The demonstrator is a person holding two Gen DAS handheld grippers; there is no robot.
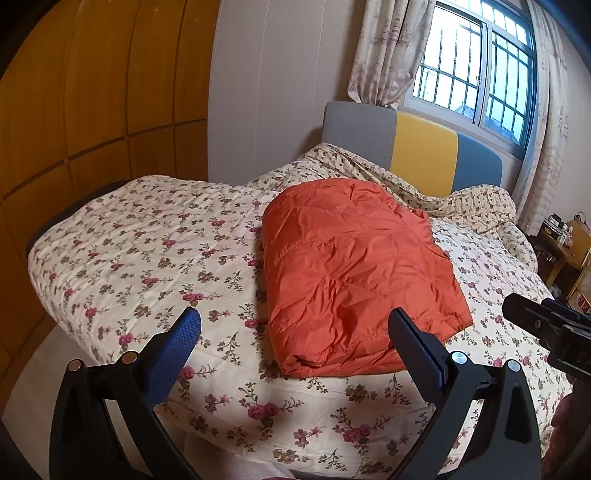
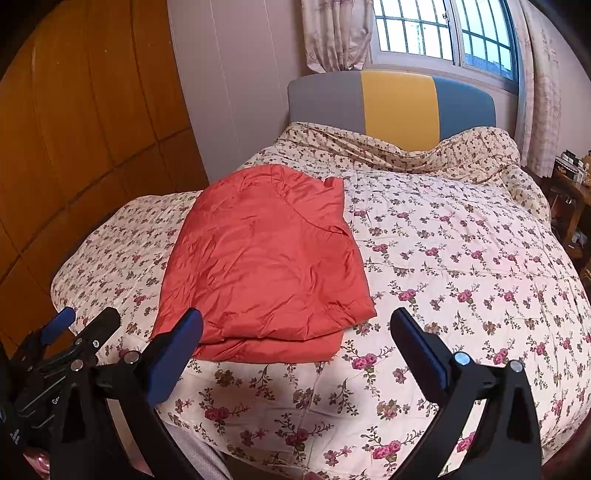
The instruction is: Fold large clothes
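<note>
Left gripper [image 1: 293, 326]: jaws spread wide, nothing between the blue pads [image 1: 173, 354]. Right gripper [image 2: 295, 326]: jaws likewise wide apart, empty. Both held level, side by side, close together, pointing the same way.

Home bedroom, floral-quilted bed [image 2: 443, 258], curtained window [image 2: 443, 33]

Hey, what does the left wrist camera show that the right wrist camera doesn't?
Only the left wrist view shows the left gripper head-on, open and empty, with the right gripper's body at its right edge, and the pale floor beside the bed at lower left.

Only the right wrist view shows the right gripper head-on, open and empty, with the left gripper at its lower left.

Both show the folded orange jacket lying on the floral quilt, the grey, yellow and blue headboard, the barred window and the wooden wardrobe.
</note>
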